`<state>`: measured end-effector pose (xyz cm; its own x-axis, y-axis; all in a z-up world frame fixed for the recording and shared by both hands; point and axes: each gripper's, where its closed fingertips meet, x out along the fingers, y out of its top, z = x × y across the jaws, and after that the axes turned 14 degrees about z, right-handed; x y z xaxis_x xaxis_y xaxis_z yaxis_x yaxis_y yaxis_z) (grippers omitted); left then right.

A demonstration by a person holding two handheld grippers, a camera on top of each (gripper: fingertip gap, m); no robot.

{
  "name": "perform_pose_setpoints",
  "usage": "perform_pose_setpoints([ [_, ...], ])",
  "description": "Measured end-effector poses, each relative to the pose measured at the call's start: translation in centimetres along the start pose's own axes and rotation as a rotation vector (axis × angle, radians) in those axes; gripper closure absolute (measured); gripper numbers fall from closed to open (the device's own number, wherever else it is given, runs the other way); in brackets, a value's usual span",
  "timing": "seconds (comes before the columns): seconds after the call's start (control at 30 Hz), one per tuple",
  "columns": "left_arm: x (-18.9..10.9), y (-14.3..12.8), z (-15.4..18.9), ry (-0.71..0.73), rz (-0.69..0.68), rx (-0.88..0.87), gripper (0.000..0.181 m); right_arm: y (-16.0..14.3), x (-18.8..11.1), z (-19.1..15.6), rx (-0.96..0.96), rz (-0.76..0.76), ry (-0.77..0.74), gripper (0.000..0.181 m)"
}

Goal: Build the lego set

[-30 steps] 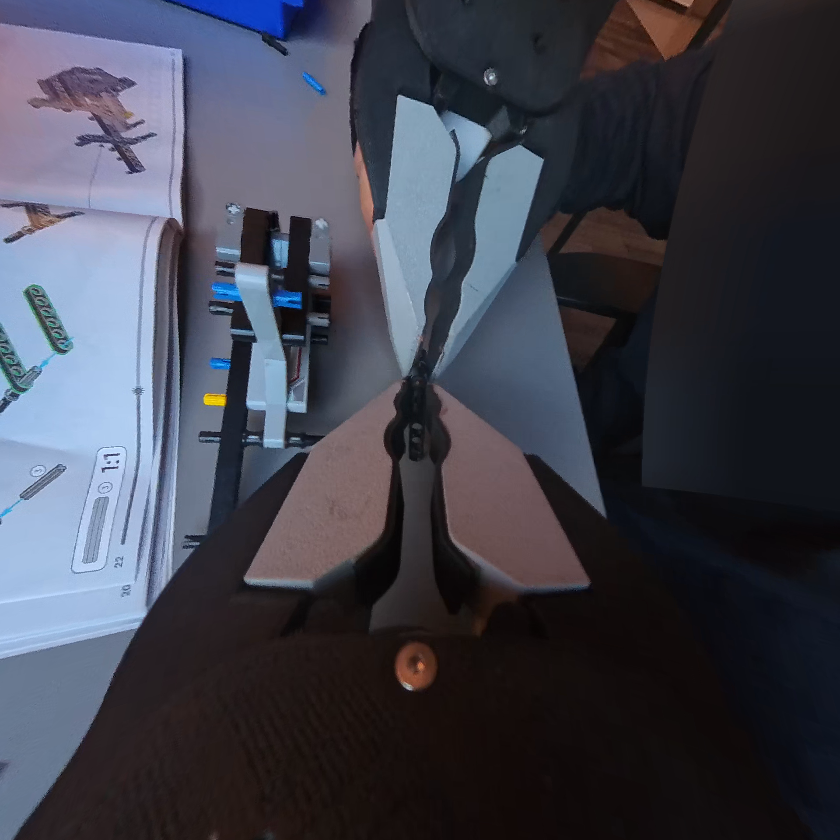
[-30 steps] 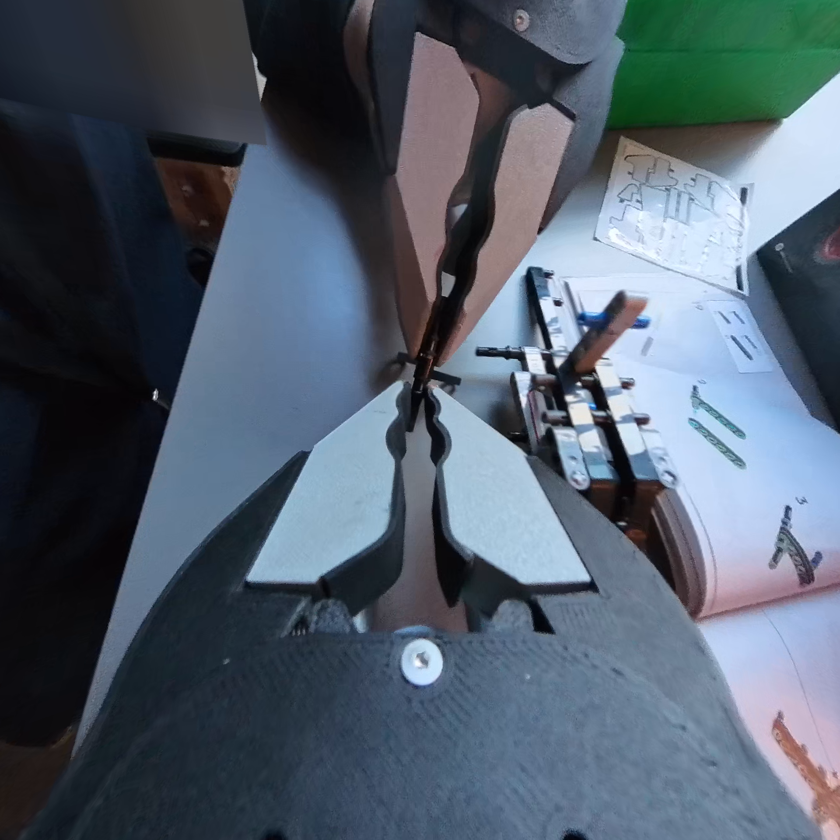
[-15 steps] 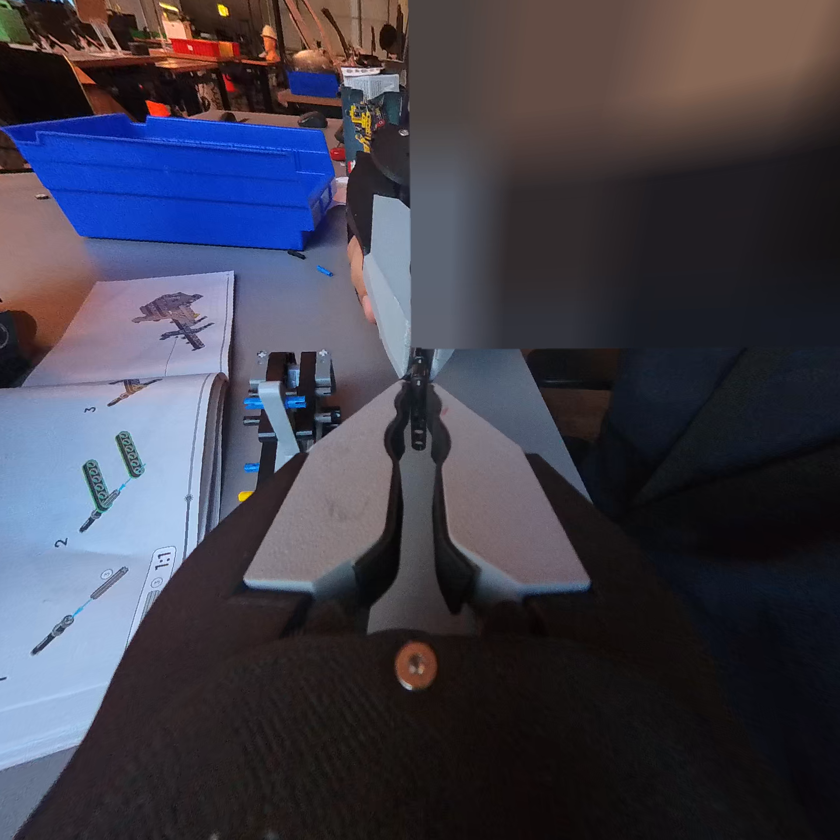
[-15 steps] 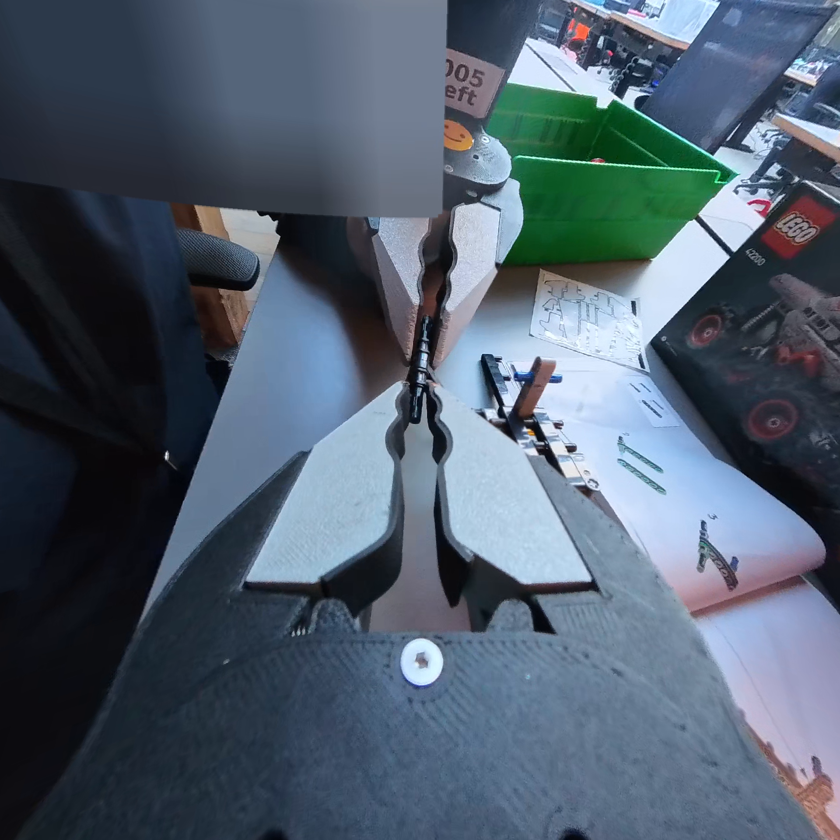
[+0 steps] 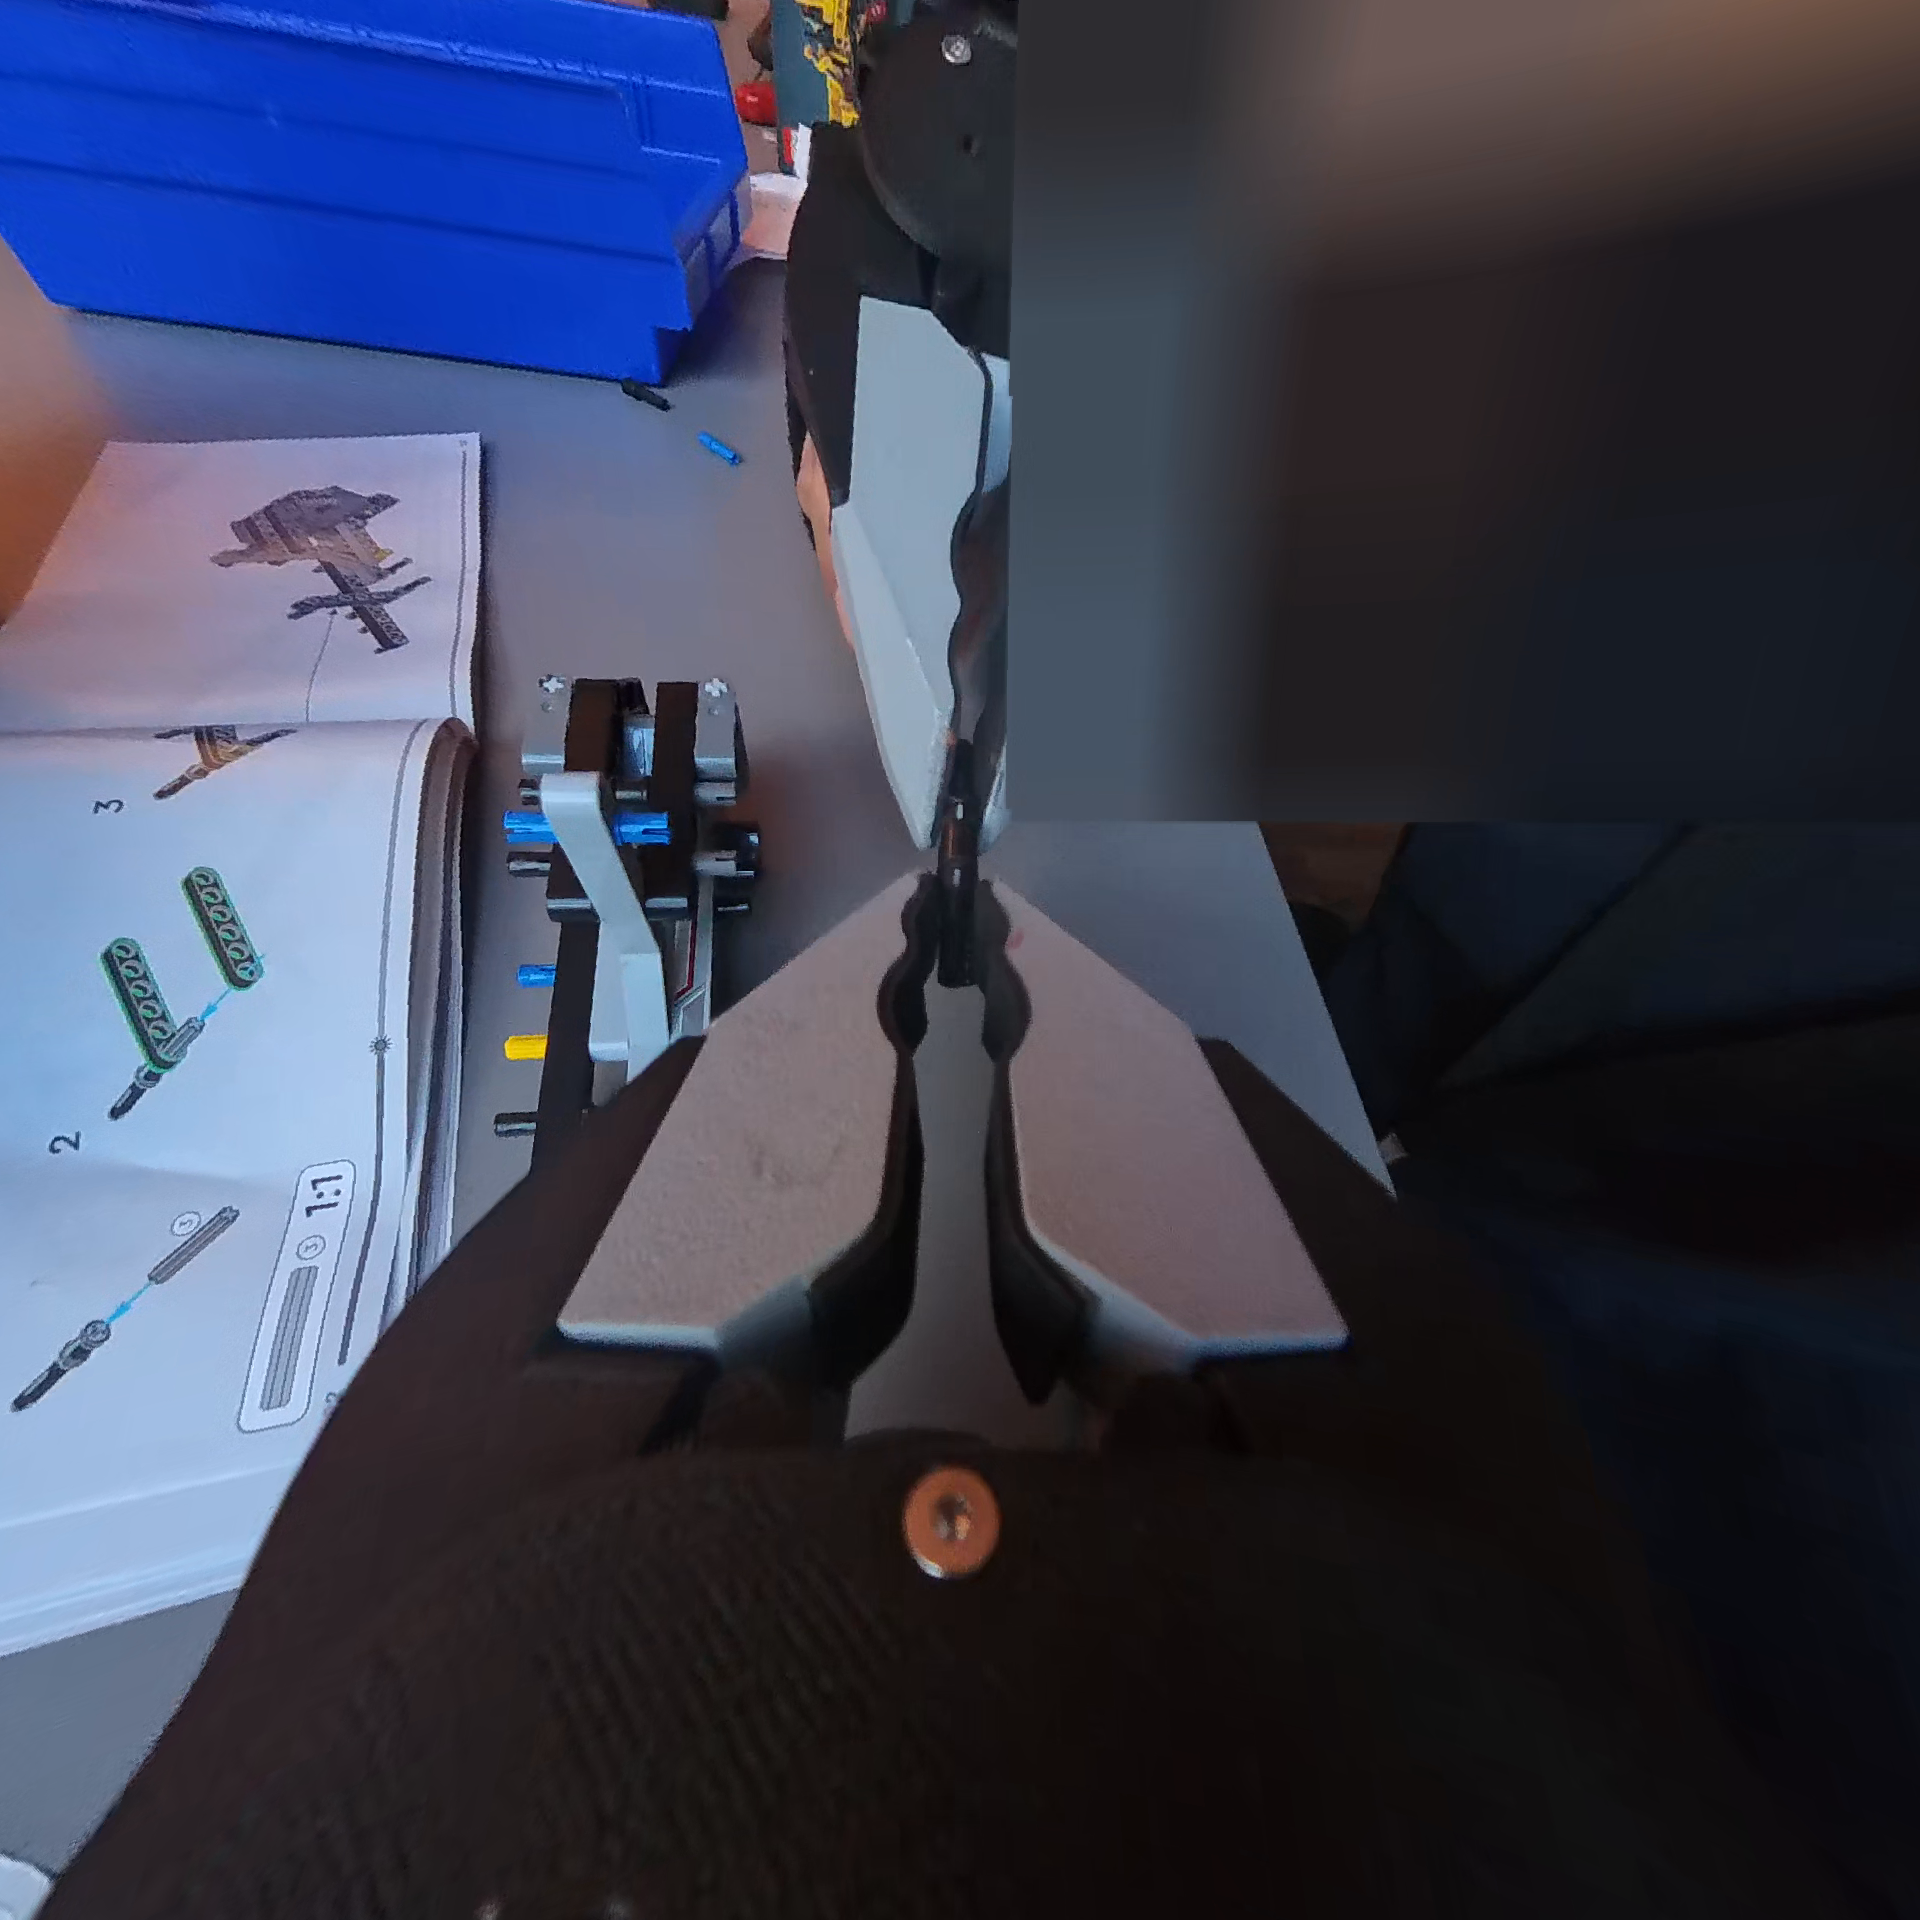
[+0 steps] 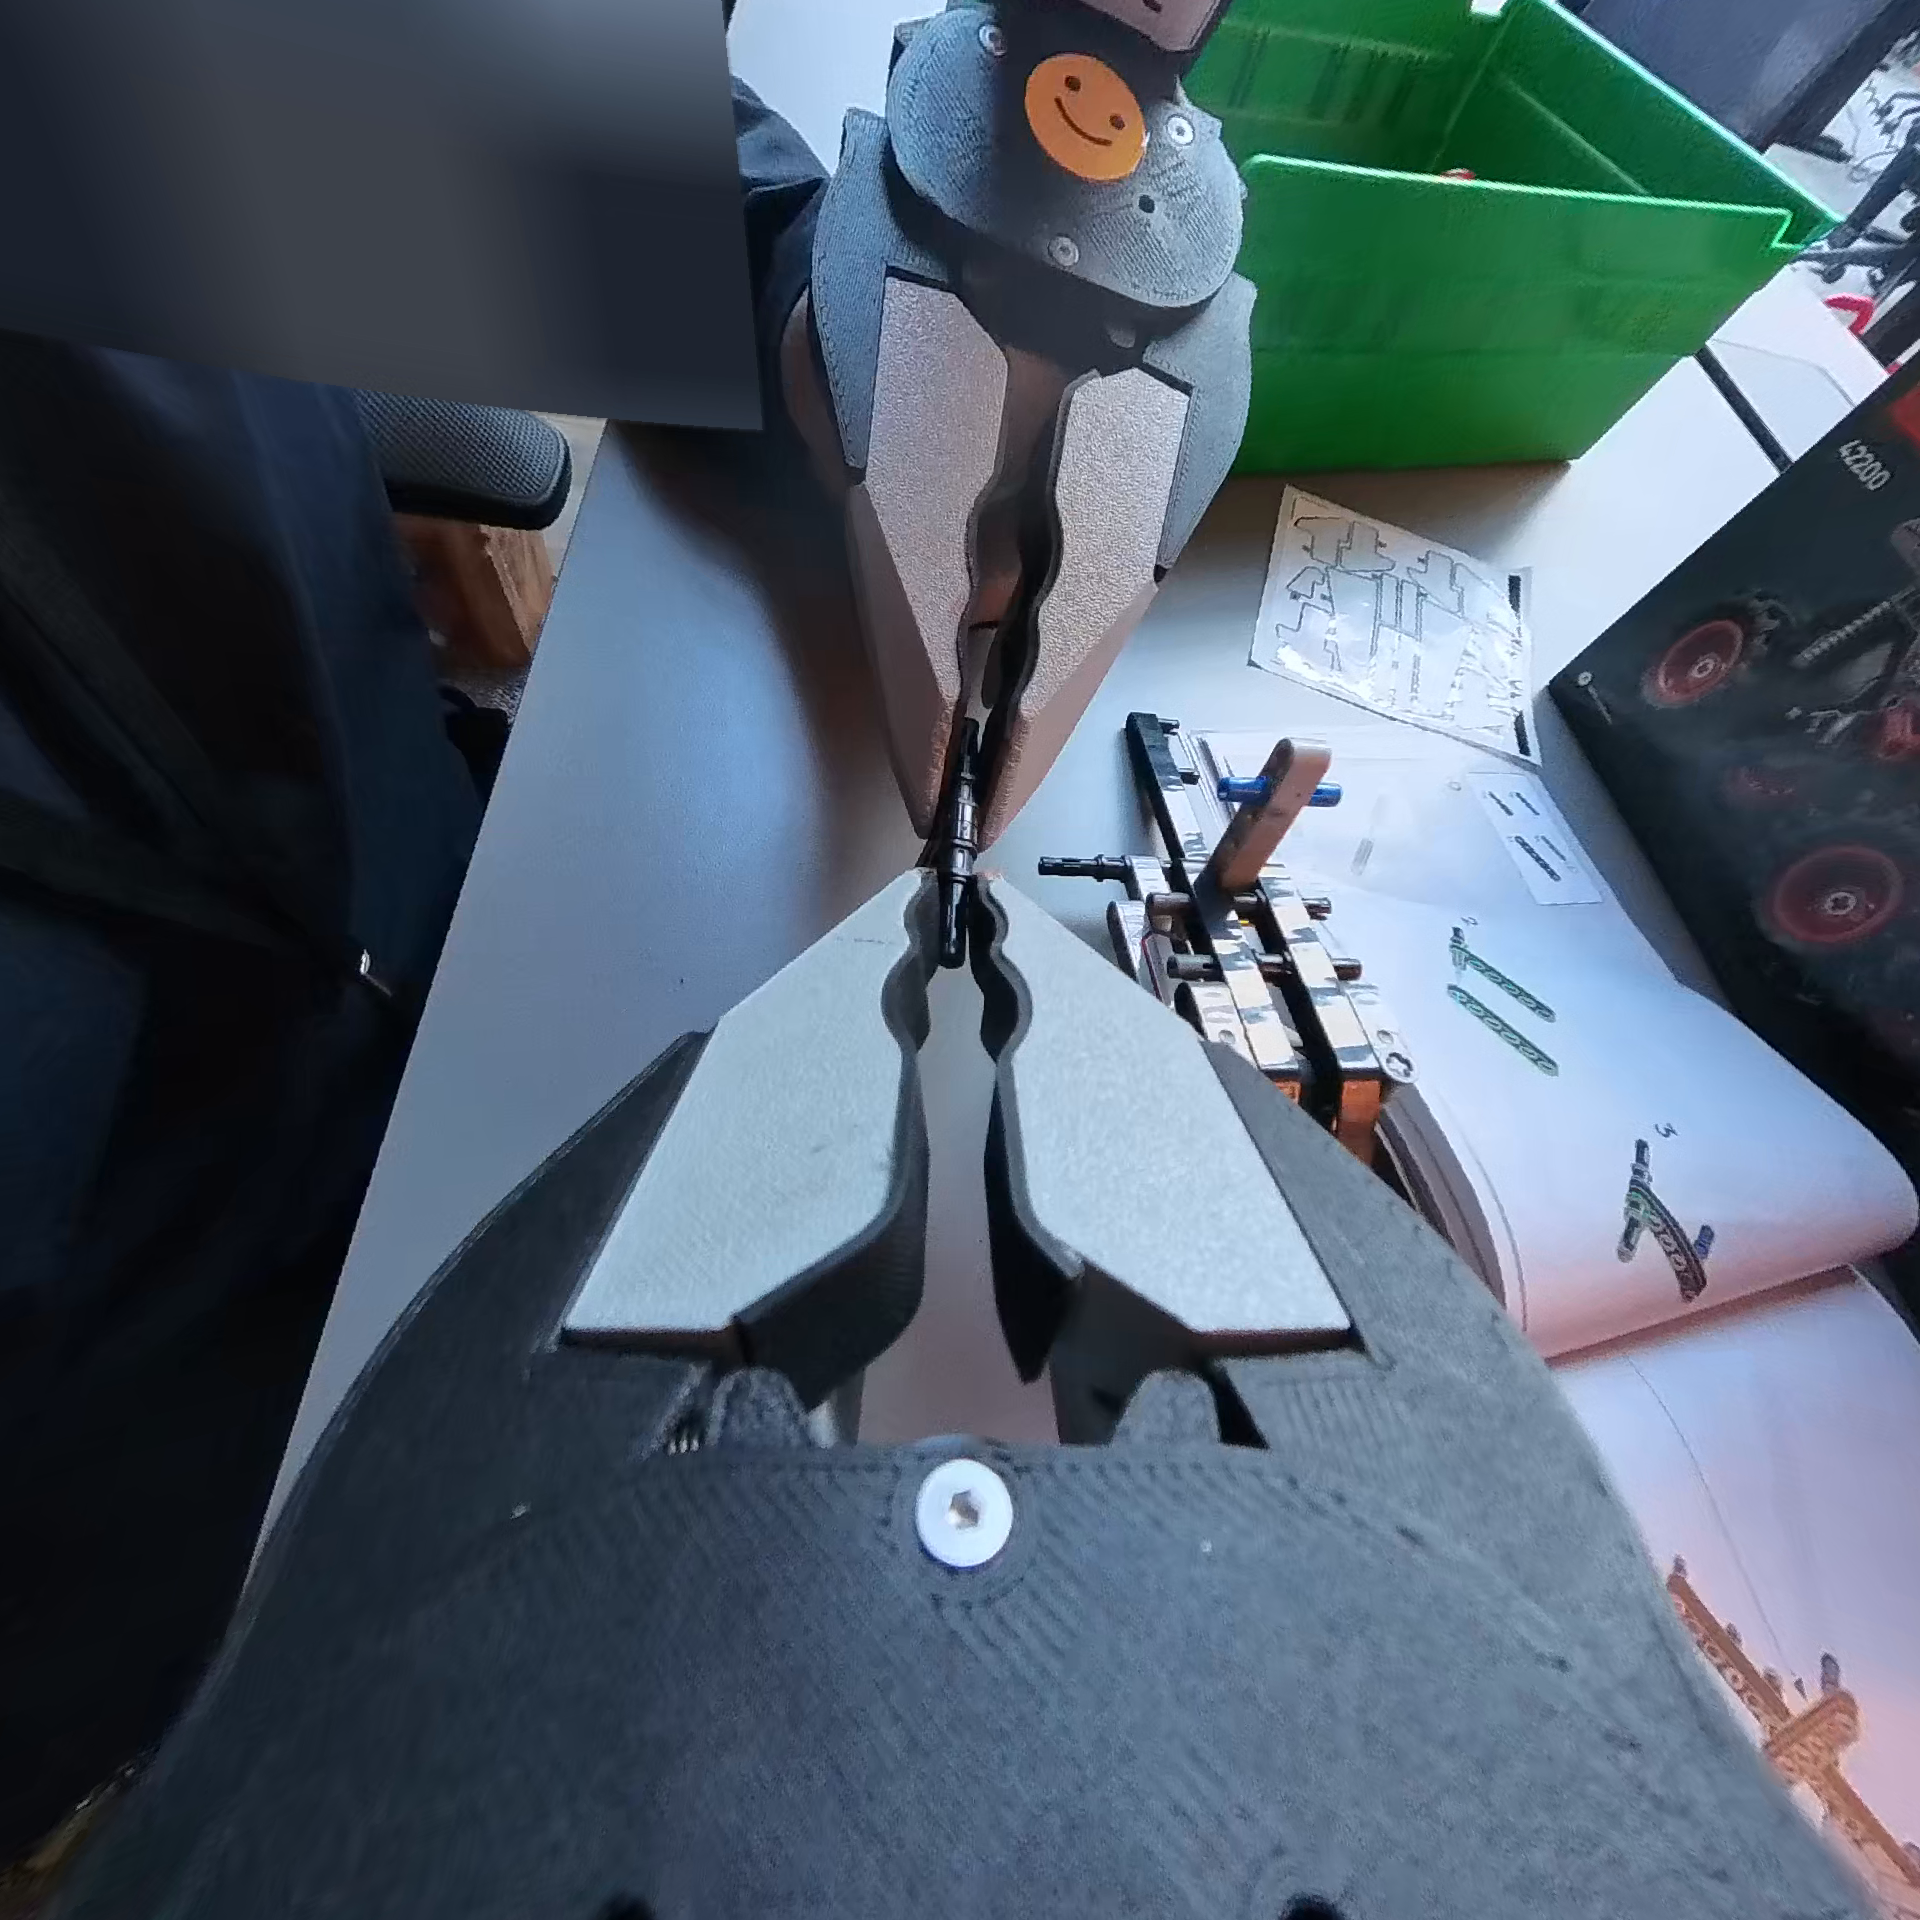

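My two grippers meet tip to tip above the grey table near its edge. My left gripper (image 5: 954, 914) is shut on one end of a thin black axle piece (image 5: 954, 940). My right gripper (image 6: 954, 899) is shut on the other end of the black axle piece (image 6: 958, 831). The left gripper also shows in the right wrist view (image 6: 982, 790), and the right gripper in the left wrist view (image 5: 961, 821), partly hidden by a blurred patch. The partly built grey and black lego assembly (image 5: 634, 883) lies on the table beside the grippers; it also shows in the right wrist view (image 6: 1247, 956).
An open instruction booklet (image 5: 208, 987) lies beside the assembly. A blue bin (image 5: 364, 177) stands behind it, with a loose blue pin (image 5: 717, 447) and a black pin (image 5: 644, 393) nearby. A green bin (image 6: 1455, 260), a sticker sheet (image 6: 1392, 634) and the set's box (image 6: 1766, 779) are on the other side. The grippers are tip to tip, or close to it.
Both wrist views tilted up half a second ago and have tilted back down toward the table. The grippers have stayed tip to tip on the black axle piece.
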<state>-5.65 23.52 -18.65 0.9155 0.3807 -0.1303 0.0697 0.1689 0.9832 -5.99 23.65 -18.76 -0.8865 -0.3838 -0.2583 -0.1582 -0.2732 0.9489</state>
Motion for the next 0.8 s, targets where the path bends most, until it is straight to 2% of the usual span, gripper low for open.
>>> perform_pose_setpoints([
  [0.8, 0.1, -1.1, -0.3, 0.034, -0.079, -0.002, 0.178, -1.2, 0.6, 0.0, 0.035, -0.044, 0.019, 0.179],
])
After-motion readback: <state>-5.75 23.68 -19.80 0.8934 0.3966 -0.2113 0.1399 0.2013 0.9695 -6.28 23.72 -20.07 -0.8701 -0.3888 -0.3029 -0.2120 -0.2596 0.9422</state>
